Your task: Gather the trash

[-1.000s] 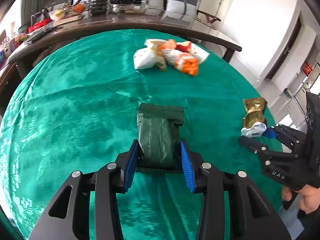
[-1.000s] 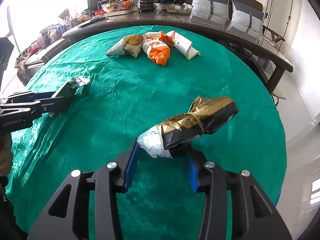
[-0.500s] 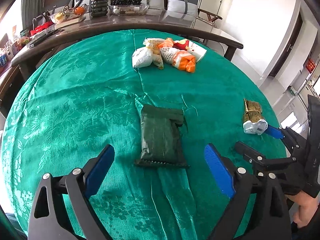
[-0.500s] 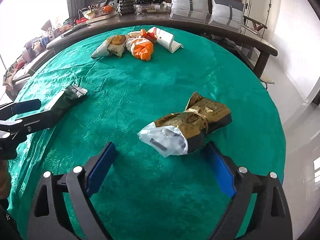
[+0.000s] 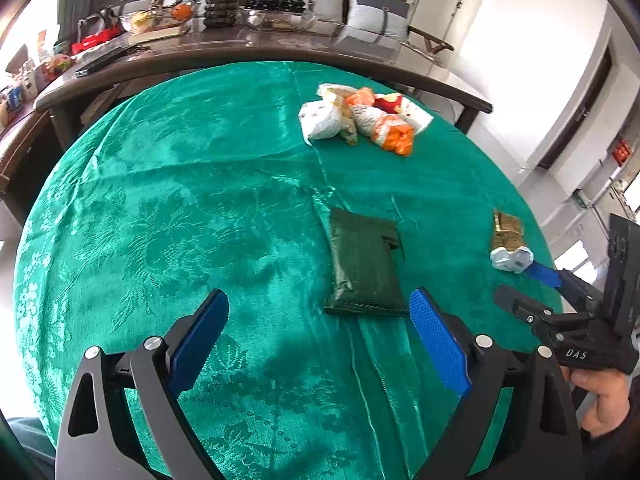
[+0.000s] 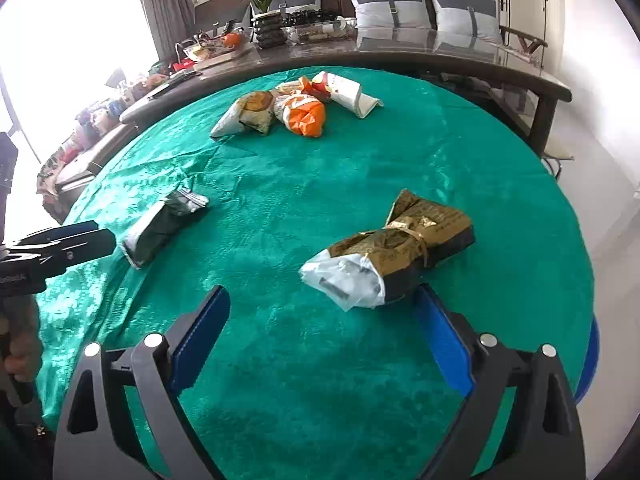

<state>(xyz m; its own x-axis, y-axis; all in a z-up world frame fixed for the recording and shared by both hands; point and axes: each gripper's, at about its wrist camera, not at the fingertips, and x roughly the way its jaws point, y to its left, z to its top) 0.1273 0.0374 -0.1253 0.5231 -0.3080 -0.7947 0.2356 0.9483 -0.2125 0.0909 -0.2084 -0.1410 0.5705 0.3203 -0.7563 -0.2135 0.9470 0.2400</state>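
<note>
A dark green packet (image 5: 366, 268) lies flat on the green tablecloth (image 5: 180, 200), just ahead of my left gripper (image 5: 318, 304) and close to its right finger. That gripper is open and holds nothing. A gold packet with a white plastic end (image 6: 400, 248) rests on the cloth in front of my right gripper (image 6: 322, 296), which is open too and apart from it. The left wrist view also shows the gold packet (image 5: 507, 240) with the right gripper (image 5: 520, 286) behind it. A pile of white and orange wrappers (image 6: 296, 108) sits at the far side.
A long dark table (image 6: 400, 52) behind the round one carries a plant, bowls and clutter. The round table's edge (image 6: 576, 240) drops to a white floor on the right. A person's hand (image 5: 604, 400) holds the right gripper's handle.
Both grippers went from shut on their packets to wide open. The green and gold packets now lie loose on the cloth, and the left gripper has shifted left of the green one.
</note>
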